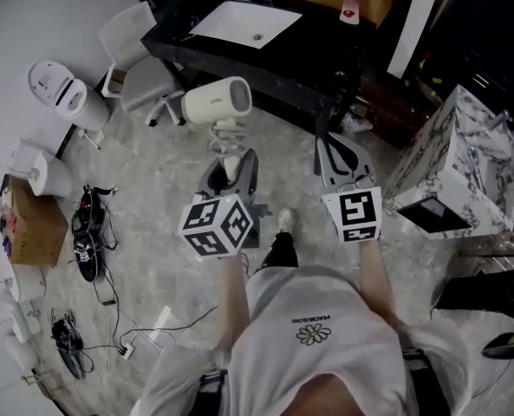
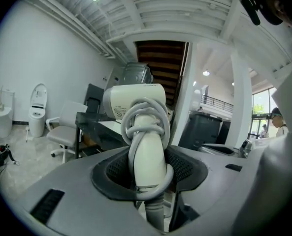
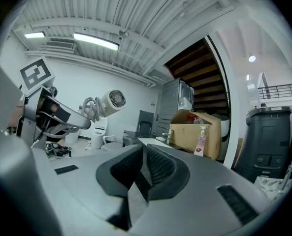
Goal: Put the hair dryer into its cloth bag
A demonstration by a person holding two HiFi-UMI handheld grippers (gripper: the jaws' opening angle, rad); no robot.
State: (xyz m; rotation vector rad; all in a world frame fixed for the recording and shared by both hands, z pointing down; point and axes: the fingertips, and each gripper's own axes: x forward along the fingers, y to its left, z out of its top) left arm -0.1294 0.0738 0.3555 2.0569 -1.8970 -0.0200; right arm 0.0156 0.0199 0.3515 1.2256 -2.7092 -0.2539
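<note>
We hold the white hair dryer (image 1: 217, 101) upright by its handle, with the cord wound round that handle. The fingers (image 2: 185, 168) of the left gripper (image 1: 231, 170) grasp the handle on both sides. The dryer hangs above the floor (image 1: 152, 198), near the black worktop (image 1: 326, 50) with its white sink (image 1: 243, 22). The right gripper (image 1: 341, 159), beside the left, keeps its fingers (image 3: 158, 168) clenched together on nothing.

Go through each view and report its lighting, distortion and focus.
Head view: dim, bluish, fairly sharp; the black counter loses detail. Left gripper view: strong fisheye, black corners; the hair dryer in the left tongs is crisp, windows at right blown out. Right gripper view: same fisheye, ceiling lights glaring, shut right tongs sharp.
</note>
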